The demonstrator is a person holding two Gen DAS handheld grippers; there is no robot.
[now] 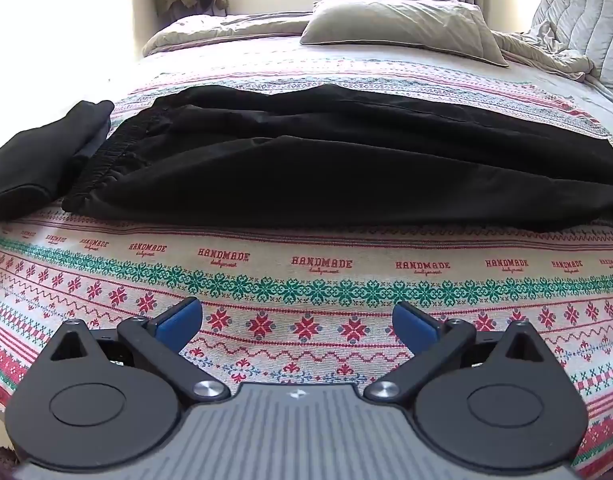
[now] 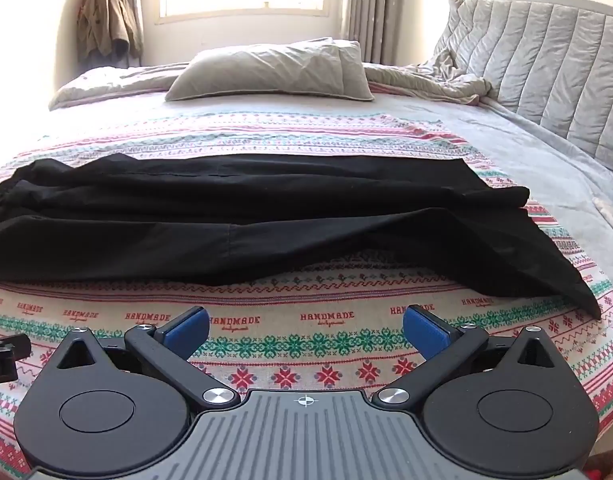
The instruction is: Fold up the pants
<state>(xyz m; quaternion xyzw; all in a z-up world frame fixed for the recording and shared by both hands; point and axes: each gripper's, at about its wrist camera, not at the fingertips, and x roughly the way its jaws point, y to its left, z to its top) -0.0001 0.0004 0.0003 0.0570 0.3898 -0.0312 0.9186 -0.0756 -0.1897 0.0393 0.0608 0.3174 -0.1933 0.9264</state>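
A sunlit bedroom: a bed point(image 1: 306, 280) under a patterned "HANDMADE" blanket, pillow point(image 2: 266, 68) far back. The black pants point(image 1: 326, 164) lie ahead of both grippers, long axis left to right, waistband left, leg ends right. The left gripper point(image 1: 297, 322) and right gripper point(image 2: 305, 328) hover wide open, empty, near the bed's near edge.

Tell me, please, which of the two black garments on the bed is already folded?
The smaller black bundle at the far left is folded, compact and stacked. The black pants beside it lie spread out lengthwise across the patterned blanket, unfolded.
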